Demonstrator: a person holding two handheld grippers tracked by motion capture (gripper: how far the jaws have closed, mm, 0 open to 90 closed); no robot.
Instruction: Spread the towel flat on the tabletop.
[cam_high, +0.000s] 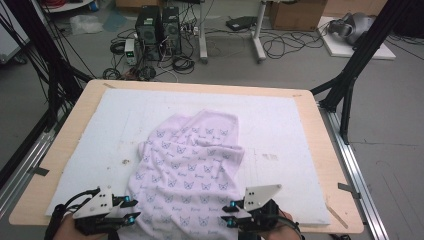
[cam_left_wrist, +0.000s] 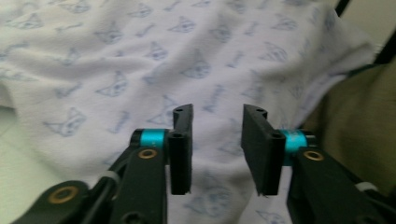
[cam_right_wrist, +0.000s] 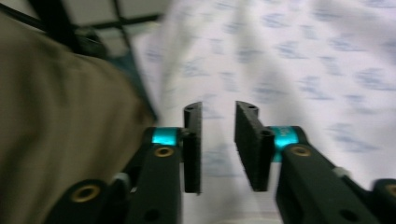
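A pale lilac cloth (cam_high: 190, 165) printed with small blue cat faces lies crumpled on the white board, its near end hanging over the front edge. My left gripper (cam_high: 134, 209) sits at the cloth's near left edge and my right gripper (cam_high: 227, 214) at its near right edge, both pointing inward. In the left gripper view the jaws (cam_left_wrist: 217, 149) stand apart above the cloth (cam_left_wrist: 140, 60) with nothing between them. In the right gripper view, which is blurred, the jaws (cam_right_wrist: 218, 144) also stand apart over the cloth (cam_right_wrist: 303, 60), holding nothing.
The white board (cam_high: 280, 125) covers a wooden table (cam_high: 325, 160). Black frame legs (cam_high: 350, 80) stand at both far sides. Computer towers (cam_high: 159, 30) and cables lie on the floor behind. The person's khaki trousers (cam_left_wrist: 359, 116) (cam_right_wrist: 56, 116) are close beside the cloth's hanging end.
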